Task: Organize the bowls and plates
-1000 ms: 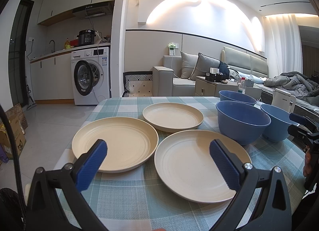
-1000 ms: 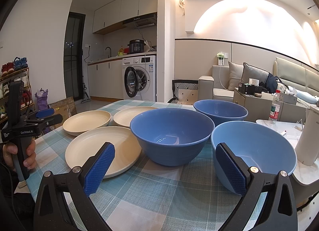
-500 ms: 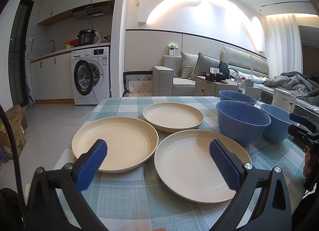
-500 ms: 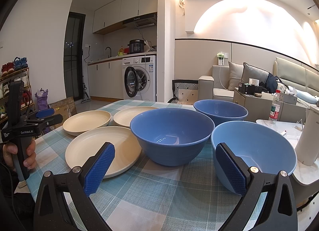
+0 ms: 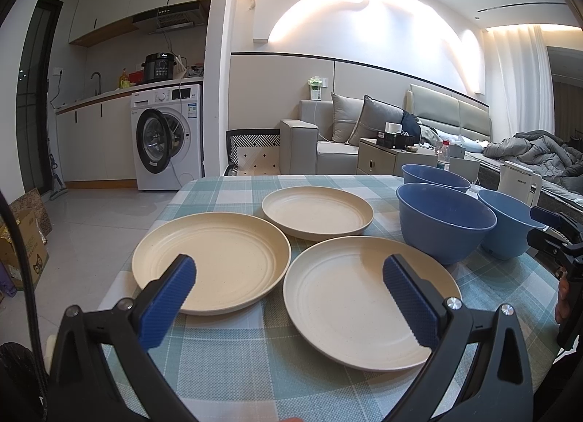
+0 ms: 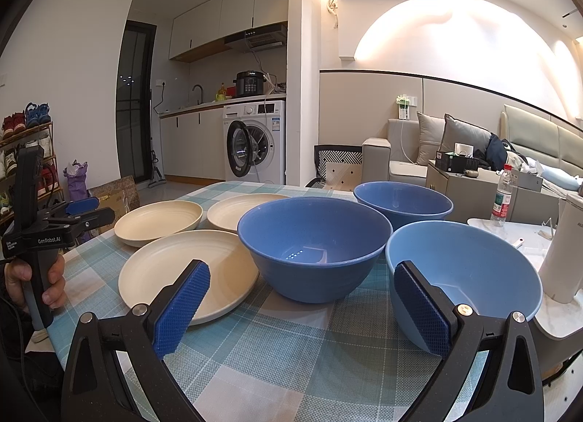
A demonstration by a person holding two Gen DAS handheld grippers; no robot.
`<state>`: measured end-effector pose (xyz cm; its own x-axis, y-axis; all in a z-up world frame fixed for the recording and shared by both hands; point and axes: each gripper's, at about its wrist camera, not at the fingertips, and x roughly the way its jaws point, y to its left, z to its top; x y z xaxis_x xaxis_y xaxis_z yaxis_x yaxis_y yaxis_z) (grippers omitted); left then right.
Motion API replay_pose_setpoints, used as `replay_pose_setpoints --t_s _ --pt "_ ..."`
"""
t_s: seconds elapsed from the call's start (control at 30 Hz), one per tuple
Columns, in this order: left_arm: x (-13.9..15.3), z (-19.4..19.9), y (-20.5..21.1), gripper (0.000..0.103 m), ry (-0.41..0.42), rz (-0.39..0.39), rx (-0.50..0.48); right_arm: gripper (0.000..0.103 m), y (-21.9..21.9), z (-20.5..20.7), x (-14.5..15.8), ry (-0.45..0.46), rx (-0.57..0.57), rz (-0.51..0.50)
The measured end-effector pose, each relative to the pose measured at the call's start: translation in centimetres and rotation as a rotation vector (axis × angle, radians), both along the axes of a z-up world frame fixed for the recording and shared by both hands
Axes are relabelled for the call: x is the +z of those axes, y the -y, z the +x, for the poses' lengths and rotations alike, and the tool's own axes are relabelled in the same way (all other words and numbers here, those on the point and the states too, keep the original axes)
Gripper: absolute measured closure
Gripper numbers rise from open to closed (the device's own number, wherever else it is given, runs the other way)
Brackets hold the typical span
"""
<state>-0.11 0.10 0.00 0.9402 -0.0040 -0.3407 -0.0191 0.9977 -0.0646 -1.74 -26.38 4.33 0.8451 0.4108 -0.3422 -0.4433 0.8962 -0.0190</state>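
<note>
Three cream plates lie on the checked tablecloth: a left plate, a far plate and a near right plate. To their right stand three blue bowls: a middle bowl, a far bowl and a paler near bowl. My left gripper hovers open above the near edges of the two closer plates, holding nothing. Open and empty too, my right gripper sits in front of the middle and pale bowls.
A white kettle stands on a white side surface right of the pale bowl. A person's hand holds the left gripper at the table's left edge. Behind the table are a washing machine, a chair and a sofa.
</note>
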Motion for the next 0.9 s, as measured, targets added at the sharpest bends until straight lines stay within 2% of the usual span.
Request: replay_pose_setpoints --t_s 0.9 --pt "-0.02 -0.21 -0.31 0.000 -0.005 0.004 0.003 0.000 0.01 -0.01 0.03 -0.002 -0.002 -0.003"
